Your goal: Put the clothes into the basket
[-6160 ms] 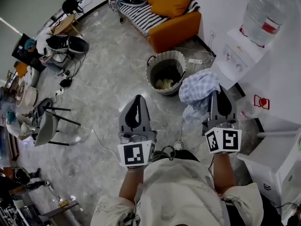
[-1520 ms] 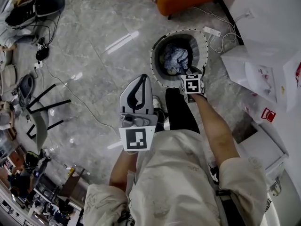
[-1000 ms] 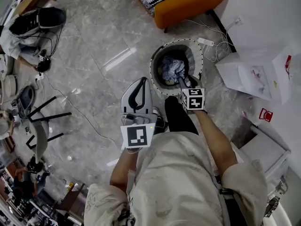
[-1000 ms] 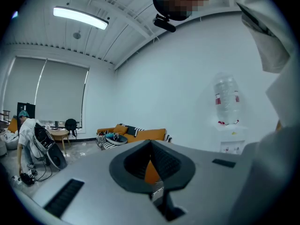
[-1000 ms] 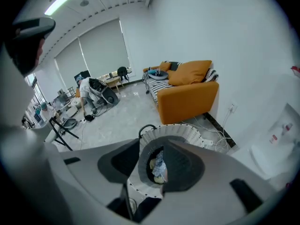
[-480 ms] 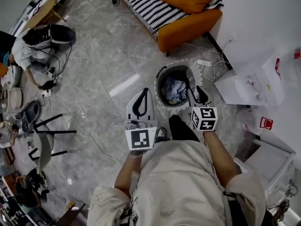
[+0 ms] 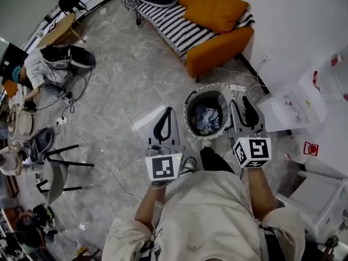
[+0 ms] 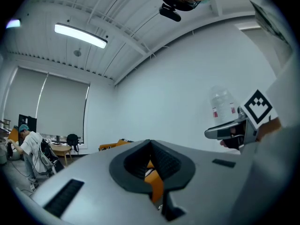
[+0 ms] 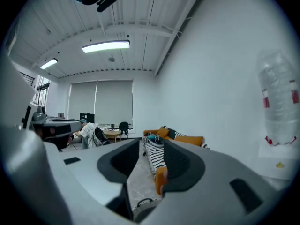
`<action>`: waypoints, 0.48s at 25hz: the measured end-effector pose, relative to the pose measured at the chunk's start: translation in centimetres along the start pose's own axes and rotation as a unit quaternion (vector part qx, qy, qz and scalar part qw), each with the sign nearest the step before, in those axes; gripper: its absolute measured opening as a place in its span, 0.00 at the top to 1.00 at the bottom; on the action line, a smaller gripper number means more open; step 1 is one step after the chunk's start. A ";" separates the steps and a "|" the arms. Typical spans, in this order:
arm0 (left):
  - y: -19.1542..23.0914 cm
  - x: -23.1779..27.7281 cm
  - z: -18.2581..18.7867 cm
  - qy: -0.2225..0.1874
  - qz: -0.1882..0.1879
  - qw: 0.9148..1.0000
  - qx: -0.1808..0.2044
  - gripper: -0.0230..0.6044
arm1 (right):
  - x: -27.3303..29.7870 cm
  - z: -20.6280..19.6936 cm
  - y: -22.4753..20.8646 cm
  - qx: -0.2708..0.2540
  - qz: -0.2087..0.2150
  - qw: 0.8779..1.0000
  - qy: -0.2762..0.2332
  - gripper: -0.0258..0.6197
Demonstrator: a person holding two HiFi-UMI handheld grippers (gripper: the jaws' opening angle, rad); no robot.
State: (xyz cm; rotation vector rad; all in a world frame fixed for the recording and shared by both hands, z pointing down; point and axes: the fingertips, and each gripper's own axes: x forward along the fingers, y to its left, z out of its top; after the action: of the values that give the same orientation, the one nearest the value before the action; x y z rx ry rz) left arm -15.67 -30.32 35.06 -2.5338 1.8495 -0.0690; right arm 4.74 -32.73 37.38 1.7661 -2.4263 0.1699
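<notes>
A round woven basket [image 7: 188, 112] stands on the marble floor in front of the person's feet. A blue checked cloth [image 7: 207, 118] lies crumpled inside it. In the head view my right gripper [image 7: 241, 101] hovers over the basket's right rim, open and empty. My left gripper [image 7: 169, 110] hangs just left of the basket, shut with nothing in it. In the left gripper view the left gripper [image 8: 150, 142] has its tips touching, and the right gripper shows at the right. In the right gripper view the right gripper [image 9: 152, 145] has its jaws apart, with floor and sofa visible between them.
An orange sofa [image 7: 220, 37] with a striped blanket stands beyond the basket. A white water dispenser [image 7: 293, 99] and a power strip [image 7: 237, 87] with cables are at the right wall. A person [image 7: 35, 69] crouches at far left, near a chair [image 7: 54, 165].
The right gripper carried the blue checked cloth down into the basket, let it go and lifted out open. The left gripper stayed shut beside the basket. The head view tilted up.
</notes>
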 end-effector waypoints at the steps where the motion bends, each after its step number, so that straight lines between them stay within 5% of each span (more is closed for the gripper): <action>1: 0.2 -0.3 0.7 -0.004 0.002 1.000 -0.001 0.96 | -0.4 1.3 0.3 -0.004 0.002 1.000 -0.013 0.74; 12: 1.6 -1.5 4.6 -0.026 0.007 0.999 0.019 0.96 | -2.7 8.3 2.7 -0.048 0.008 0.994 -0.094 0.75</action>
State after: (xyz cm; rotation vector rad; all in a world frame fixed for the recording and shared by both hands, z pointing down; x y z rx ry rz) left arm -17.50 -29.50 30.36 -2.4717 1.8299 -0.0364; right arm 2.67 -30.83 28.73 1.7960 -2.5277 -0.1162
